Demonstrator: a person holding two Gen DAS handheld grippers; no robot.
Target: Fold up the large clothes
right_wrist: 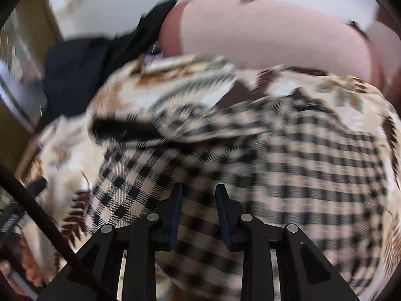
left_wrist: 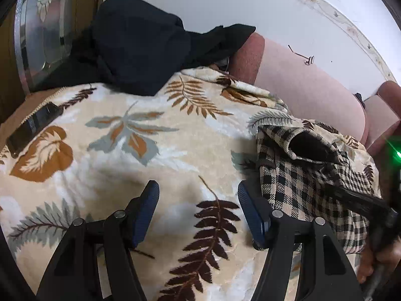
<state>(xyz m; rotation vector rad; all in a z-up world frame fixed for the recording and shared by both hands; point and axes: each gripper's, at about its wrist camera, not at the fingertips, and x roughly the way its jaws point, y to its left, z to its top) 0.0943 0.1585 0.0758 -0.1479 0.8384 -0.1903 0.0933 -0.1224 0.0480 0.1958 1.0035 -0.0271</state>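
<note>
left tongs (left_wrist: 198, 200) spread wide, empty, over leaf blanket (left_wrist: 125, 130). checked garment (left_wrist: 300, 175) just right of them. right tongs (right_wrist: 198, 195) part open above same cloth, grip unclear, view blurred. risk: pinch snags blanket, drags fold askew.

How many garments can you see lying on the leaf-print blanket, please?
2: a checked garment on the blanket's right side, and a black garment heaped at its far edge. Others may be hidden underneath.

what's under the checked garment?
The beige-and-black checked garment lies on the cream leaf-print fleece blanket, which shows all around it. Whatever is beneath the blanket is hidden.
</note>
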